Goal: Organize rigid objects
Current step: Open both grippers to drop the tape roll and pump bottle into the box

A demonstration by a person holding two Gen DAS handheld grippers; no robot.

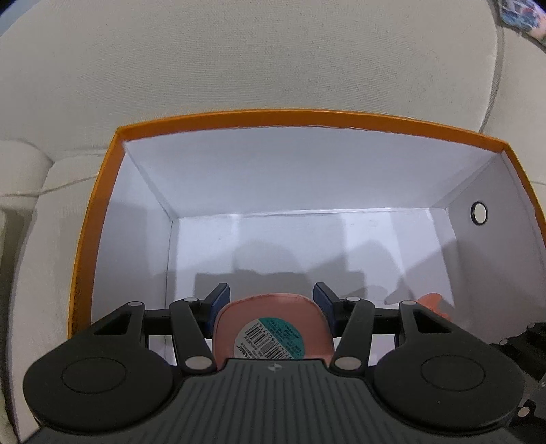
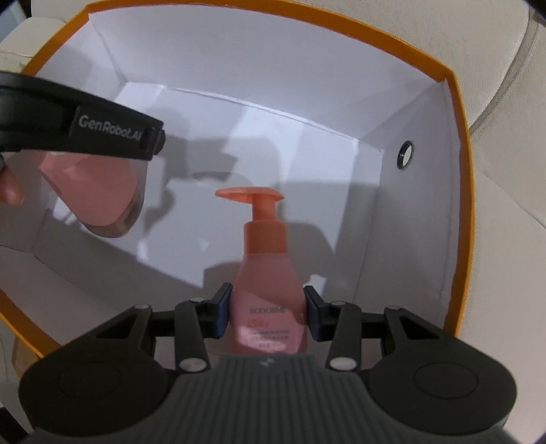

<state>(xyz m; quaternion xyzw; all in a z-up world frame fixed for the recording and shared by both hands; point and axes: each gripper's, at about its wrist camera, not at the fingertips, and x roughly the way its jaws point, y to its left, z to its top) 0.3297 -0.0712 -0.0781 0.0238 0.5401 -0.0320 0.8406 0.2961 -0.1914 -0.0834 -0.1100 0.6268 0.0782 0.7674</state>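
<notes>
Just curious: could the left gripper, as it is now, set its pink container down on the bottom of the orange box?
Probably yes. The left gripper, shut on the pink container, hangs inside the orange box; the white floor beneath looks bare. The right gripper and its pump bottle sit off to one side.

Cream sofa cushions [image 1: 239, 68], patterned fabric [image 1: 522, 17], perhaps a pillow

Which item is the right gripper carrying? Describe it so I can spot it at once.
Find the orange-rimmed box with white inside walls, sitting on the cream cushion. Over its floor the right gripper clamps a pink pump bottle. Unlike the rounded pink container held beside it, this one has an orange pump head.
</notes>
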